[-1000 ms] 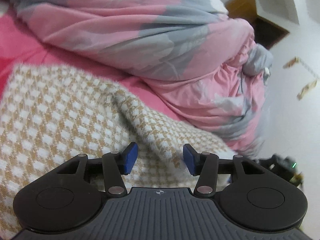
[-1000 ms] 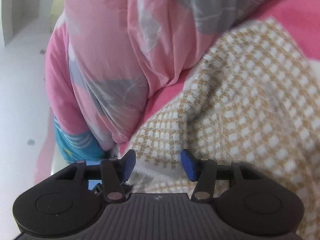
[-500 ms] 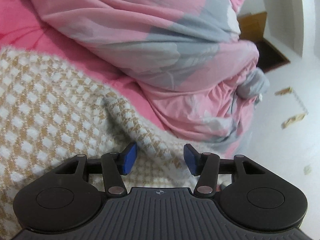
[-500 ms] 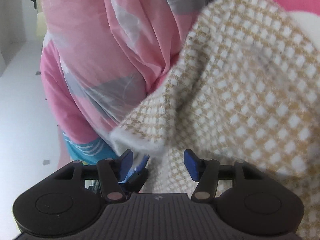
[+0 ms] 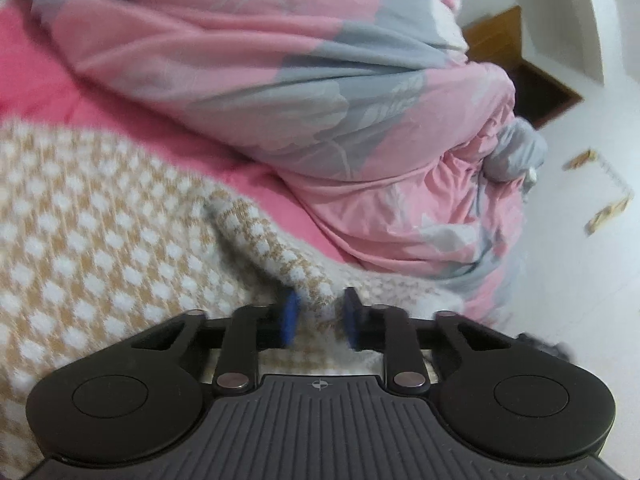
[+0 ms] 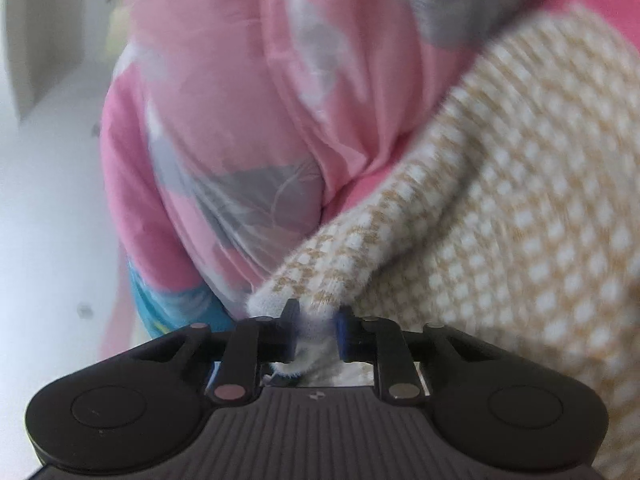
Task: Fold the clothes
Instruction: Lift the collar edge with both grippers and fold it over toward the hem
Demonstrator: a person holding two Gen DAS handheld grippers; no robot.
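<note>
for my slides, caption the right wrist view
Right claw, just closed, pinches the checked knit's white edge beside a pink-grey duvet.

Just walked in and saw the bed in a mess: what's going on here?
A person with a gripper in each hand is folding a tan-and-white checked sweater on the bed's pink sheet. The jaws of both have just been closing: the left gripper pinches a ridge of the knit, the right gripper a fuzzy white edge. No fold is made yet. A pink-and-grey duvet is bunched up behind.
</note>
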